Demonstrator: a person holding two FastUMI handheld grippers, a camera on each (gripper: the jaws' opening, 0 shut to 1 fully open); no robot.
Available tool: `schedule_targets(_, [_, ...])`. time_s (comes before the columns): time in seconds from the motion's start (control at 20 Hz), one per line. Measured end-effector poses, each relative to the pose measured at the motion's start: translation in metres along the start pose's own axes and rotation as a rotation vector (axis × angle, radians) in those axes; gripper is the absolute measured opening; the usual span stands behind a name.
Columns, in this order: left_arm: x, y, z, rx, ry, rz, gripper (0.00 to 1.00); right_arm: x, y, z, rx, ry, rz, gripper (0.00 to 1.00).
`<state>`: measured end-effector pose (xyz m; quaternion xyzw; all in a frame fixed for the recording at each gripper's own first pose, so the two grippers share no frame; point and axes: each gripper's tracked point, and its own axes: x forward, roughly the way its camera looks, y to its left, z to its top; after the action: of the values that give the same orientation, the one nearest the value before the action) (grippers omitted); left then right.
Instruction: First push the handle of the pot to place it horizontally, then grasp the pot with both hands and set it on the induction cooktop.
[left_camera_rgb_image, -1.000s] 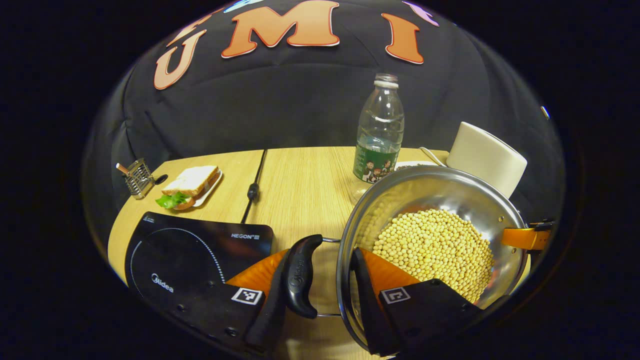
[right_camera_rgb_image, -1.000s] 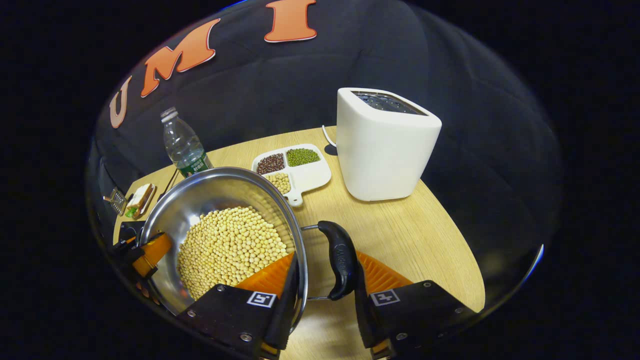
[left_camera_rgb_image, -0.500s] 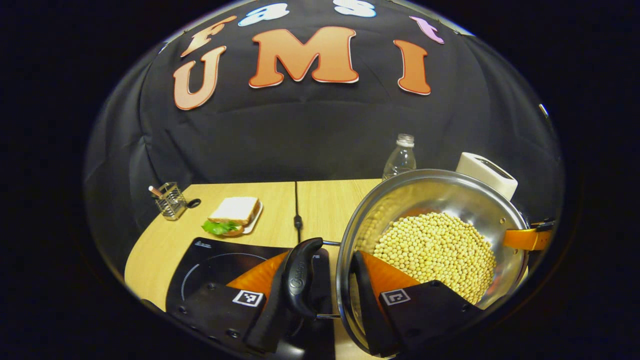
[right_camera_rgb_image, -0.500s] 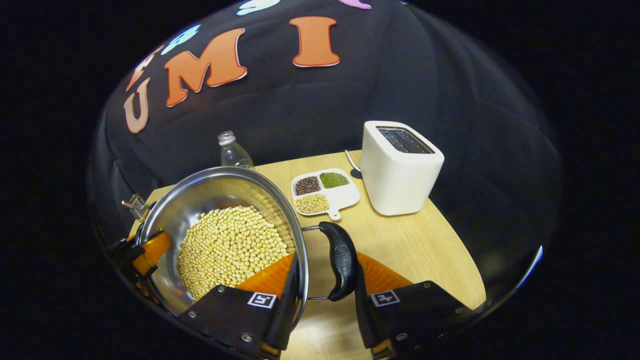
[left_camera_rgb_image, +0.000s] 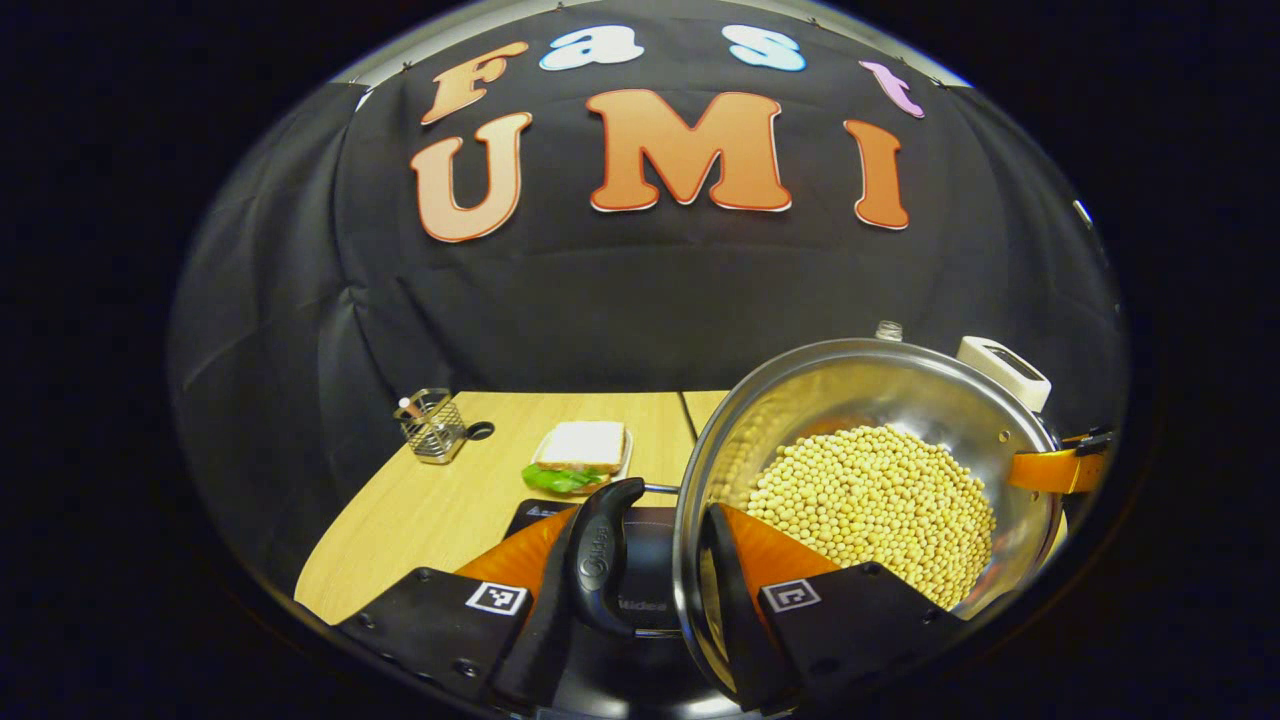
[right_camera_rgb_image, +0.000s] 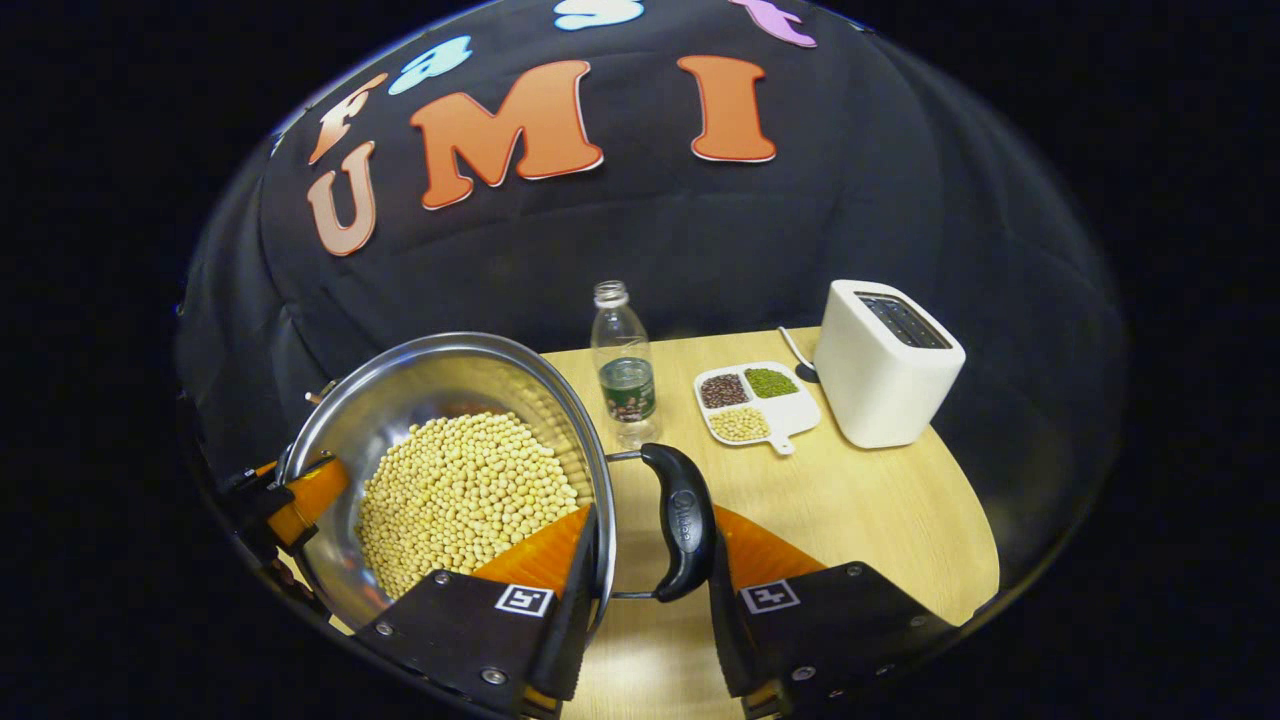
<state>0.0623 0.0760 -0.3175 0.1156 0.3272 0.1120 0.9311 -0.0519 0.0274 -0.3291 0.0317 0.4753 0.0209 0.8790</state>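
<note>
A steel pot (left_camera_rgb_image: 860, 385) filled with pale yellow soybeans (left_camera_rgb_image: 875, 505) is held between both grippers above the table. My left gripper (left_camera_rgb_image: 640, 610) is shut on the pot's black left handle (left_camera_rgb_image: 598, 555), one finger outside the handle and one inside the rim. The black induction cooktop (left_camera_rgb_image: 655, 535) lies directly under that handle. In the right gripper view my right gripper (right_camera_rgb_image: 650, 605) is shut on the other black handle (right_camera_rgb_image: 682, 520) in the same way, with the pot (right_camera_rgb_image: 440, 375) to its left. Each view shows the other gripper at the pot's far rim.
A sandwich on a plate (left_camera_rgb_image: 580, 455) and a wire utensil holder (left_camera_rgb_image: 432, 425) sit behind the cooktop. A water bottle (right_camera_rgb_image: 622, 365), a divided tray of beans (right_camera_rgb_image: 755, 405) and a white toaster (right_camera_rgb_image: 885, 365) stand on the wooden table (right_camera_rgb_image: 880, 520) to the right.
Both grippers have carried the pot up and to the left. The cooktop has slid under the left handle. The bottle, tray and toaster now lie farther off.
</note>
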Motion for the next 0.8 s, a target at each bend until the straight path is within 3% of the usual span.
schedule_targets(0.25, [-0.018,0.056,0.002,-0.024,-0.003,0.070,0.71,-0.002,0.060,0.006,-0.038,-0.008,0.063,0.54])
schedule_targets(0.3, [-0.021,0.068,0.001,-0.028,0.000,0.081,0.71,-0.001,0.072,0.006,-0.049,-0.007,0.074,0.49])
schedule_targets(0.4, [-0.026,0.089,-0.002,-0.045,0.004,0.108,0.71,0.002,0.095,0.005,-0.068,-0.010,0.097,0.54])
schedule_targets(0.5, [-0.028,0.109,-0.006,-0.049,0.015,0.132,0.71,0.006,0.115,0.001,-0.077,0.004,0.116,0.49])
schedule_targets(0.55, [-0.028,0.119,-0.009,-0.047,0.024,0.144,0.73,0.013,0.122,0.000,-0.079,0.012,0.125,0.54])
schedule_targets(0.6, [-0.028,0.126,-0.011,-0.050,0.027,0.152,0.67,0.021,0.126,-0.002,-0.084,0.017,0.131,0.54])
schedule_targets(0.8, [-0.024,0.144,-0.020,-0.048,0.051,0.168,0.70,0.046,0.127,-0.009,-0.092,0.039,0.142,0.54])
